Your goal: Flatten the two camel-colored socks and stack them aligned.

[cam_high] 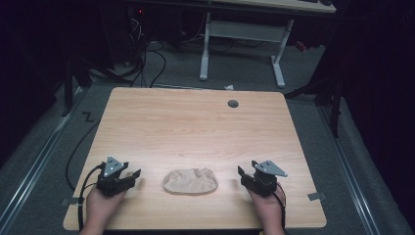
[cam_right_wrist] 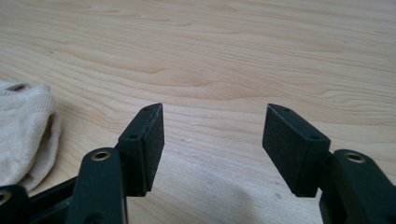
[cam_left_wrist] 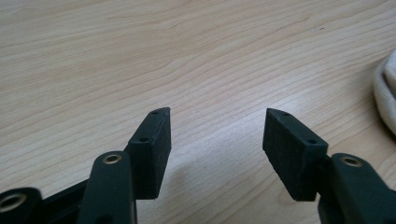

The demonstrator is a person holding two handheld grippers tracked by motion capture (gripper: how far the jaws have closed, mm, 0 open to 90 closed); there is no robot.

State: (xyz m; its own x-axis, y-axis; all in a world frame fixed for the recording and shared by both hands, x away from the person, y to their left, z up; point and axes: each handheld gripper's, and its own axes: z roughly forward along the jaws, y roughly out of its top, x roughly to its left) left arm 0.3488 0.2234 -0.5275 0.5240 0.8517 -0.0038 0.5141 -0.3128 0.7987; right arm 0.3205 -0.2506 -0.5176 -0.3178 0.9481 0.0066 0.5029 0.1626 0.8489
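High view: a light wooden table (cam_high: 195, 122) occupies the centre of the frame; a beige cloth (cam_high: 190, 181), crumpled into a rounded heap, lies near the table's lower edge, at lower centre of the frame; the left gripper (cam_high: 131, 177) sits at lower left, held by a hand (cam_high: 100, 208) entering from the bottom edge; the right gripper (cam_high: 243, 175) sits at lower right, held by the other hand (cam_high: 268, 210); the cloth lies between the two grippers, apart from both. A small dark round hole (cam_high: 233, 103) marks the table near its far edge, upper centre-right; beyond it stands a white desk frame (cam_high: 243, 34) on grey floor, with dark cables (cam_high: 147, 58) at upper left.

Left gripper view: the jaws stand wide apart with bare wood grain between them, nothing held; the cloth (cam_left_wrist: 385, 93) shows at the right edge of the frame; it appears to be a knitted fabric, though too little is visible to be sure.

Right gripper view: the jaws likewise stand wide apart over bare table, nothing held; the cloth (cam_right_wrist: 25, 130), ribbed and off-white, lies at the left edge of the frame, beside the left-hand jaw but not touching it.
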